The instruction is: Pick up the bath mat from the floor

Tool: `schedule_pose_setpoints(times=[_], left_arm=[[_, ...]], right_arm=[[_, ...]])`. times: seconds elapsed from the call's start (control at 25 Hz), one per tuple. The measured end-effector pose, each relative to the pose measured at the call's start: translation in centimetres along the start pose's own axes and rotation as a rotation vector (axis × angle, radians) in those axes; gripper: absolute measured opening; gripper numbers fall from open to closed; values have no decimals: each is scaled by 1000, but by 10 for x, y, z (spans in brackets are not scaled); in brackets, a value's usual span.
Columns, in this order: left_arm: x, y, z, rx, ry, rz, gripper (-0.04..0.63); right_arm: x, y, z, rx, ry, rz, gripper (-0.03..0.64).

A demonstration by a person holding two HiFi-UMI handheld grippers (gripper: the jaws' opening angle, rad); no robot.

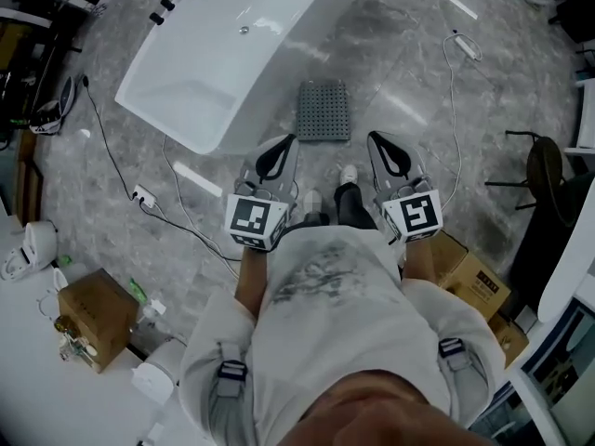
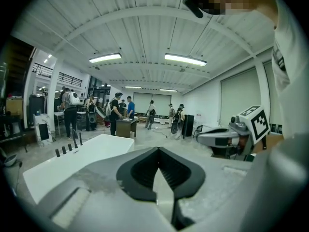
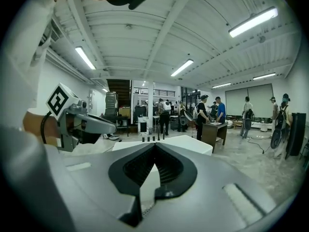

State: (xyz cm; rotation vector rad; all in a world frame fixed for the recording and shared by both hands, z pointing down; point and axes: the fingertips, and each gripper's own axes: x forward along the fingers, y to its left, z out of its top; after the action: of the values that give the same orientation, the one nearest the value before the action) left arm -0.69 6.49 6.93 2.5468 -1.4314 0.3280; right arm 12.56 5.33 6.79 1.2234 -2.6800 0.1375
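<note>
The grey marbled floor (image 1: pixel 409 63) fills most of the head view. A long white bathtub (image 1: pixel 223 54) lies across the upper left of the frame. The bath mat (image 1: pixel 323 111) is a dark, dotted square. It lies flat on the floor just beside the tub's near end, upper centre of the frame, ahead of the person's shoes (image 1: pixel 348 173).

Lower in the frame the two tools are held side by side at about waist height, well above the mat. The left gripper (image 1: pixel 277 159) has its jaws pressed together with nothing between them, and its own view shows only the room beyond. The right gripper (image 1: pixel 389 154) is likewise closed and empty. A thin cable (image 1: pixel 112 151) trails over the floor at the left, clear of the mat.

The reach has not begun, I judge. To do it well:
- Spread the jaws before going down.
- Crouch and bring one gripper low to the mat's near edge (the edge facing the shoes looks easiest).
- Slide one jaw under the edge rather than pressing down onto the flat top.
- Pinch well in from the corner, since the mat will probably flop when lifted.
- Use the other gripper on a second edge to keep it from folding.
</note>
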Motion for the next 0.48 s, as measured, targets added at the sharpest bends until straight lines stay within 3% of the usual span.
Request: schedule_pose_setpoints(times=[0.48], left_arm=[[98, 16, -10, -41, 54, 88, 5]], right_arm=[[57, -85, -35, 30, 78, 102, 3]])
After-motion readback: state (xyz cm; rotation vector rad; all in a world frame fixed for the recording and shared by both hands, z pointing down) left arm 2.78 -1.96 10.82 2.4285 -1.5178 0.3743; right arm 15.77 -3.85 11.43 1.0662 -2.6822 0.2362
